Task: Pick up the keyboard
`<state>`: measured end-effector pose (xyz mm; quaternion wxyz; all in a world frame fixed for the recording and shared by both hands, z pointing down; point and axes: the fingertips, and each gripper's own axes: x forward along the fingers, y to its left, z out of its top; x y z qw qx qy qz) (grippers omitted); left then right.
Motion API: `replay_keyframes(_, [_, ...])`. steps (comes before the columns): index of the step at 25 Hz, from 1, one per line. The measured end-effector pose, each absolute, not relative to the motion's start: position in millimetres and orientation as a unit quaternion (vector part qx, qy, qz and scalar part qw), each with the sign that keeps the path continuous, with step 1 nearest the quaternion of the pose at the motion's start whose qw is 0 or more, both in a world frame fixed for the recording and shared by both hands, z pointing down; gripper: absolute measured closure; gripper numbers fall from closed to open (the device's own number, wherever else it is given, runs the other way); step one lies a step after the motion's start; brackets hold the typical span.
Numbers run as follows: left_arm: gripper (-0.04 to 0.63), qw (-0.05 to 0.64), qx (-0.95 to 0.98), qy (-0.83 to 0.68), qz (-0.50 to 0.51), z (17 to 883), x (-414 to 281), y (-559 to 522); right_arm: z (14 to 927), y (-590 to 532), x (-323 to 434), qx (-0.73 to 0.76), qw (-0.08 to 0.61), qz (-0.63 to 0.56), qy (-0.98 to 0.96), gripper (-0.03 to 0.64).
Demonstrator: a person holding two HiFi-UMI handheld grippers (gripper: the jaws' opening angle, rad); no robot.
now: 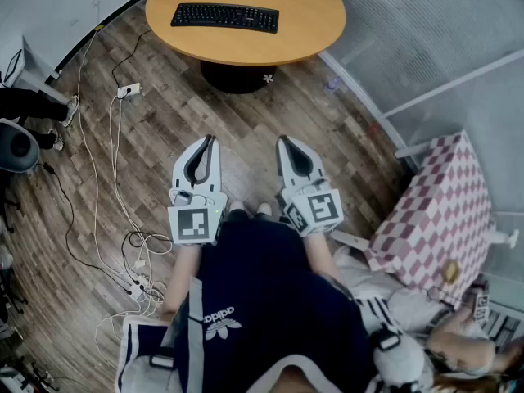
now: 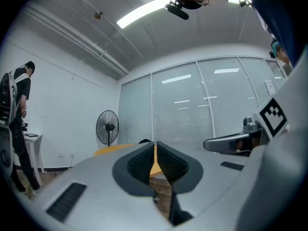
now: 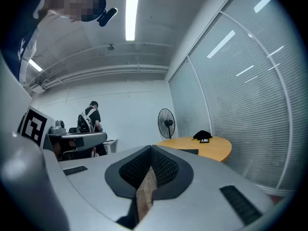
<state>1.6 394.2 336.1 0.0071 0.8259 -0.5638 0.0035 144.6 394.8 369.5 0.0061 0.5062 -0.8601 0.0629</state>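
Two grey hand-held grippers are held level, side by side, just ahead of the person's dark blue shirt in the head view. The left gripper [image 1: 210, 140] [image 2: 155, 146] is clenched on nothing: in its own view the ribbed black pads meet at the tips, with only a thin slit below them through which the table shows. The right gripper [image 1: 283, 140] [image 3: 150, 151] is closed too and just as empty, its pads together with a sliver of floor showing beneath. Each carries its marker cube at the rear, near the person's hands.

Under both lies a brown wood-plank floor [image 1: 164, 129]. White cables [image 1: 123, 244] trail across it to the left, up to a white power strip [image 1: 128, 91].

The black keyboard [image 1: 225, 16] [image 3: 188, 151] lies flat on a round orange-wood table [image 1: 246, 46] [image 2: 113, 149] [image 3: 214, 147] well ahead of both grippers – untouched, its long side facing the person. A small black item [image 3: 202, 135] sits farther back on the same top.

To the right on the floor is a pink-and-white checked cloth cover [image 1: 442, 211]. Beyond the table stand a black pedestal fan [image 2: 108, 127] [image 3: 166, 121] and a glass wall with blinds; a second person in dark clothes [image 2: 21, 105] [image 3: 91, 119] stands off to the left by a white desk.
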Motion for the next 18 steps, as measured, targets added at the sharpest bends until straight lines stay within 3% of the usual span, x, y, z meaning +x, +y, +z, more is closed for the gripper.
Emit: replay_keyframes(18, [0.575, 0.013, 0.82, -0.572, -0.003, 335.3, -1.5, 399.5, 364.4, 399.3, 146.5, 0.505, 0.009, 0.055, -0.862, 0.611])
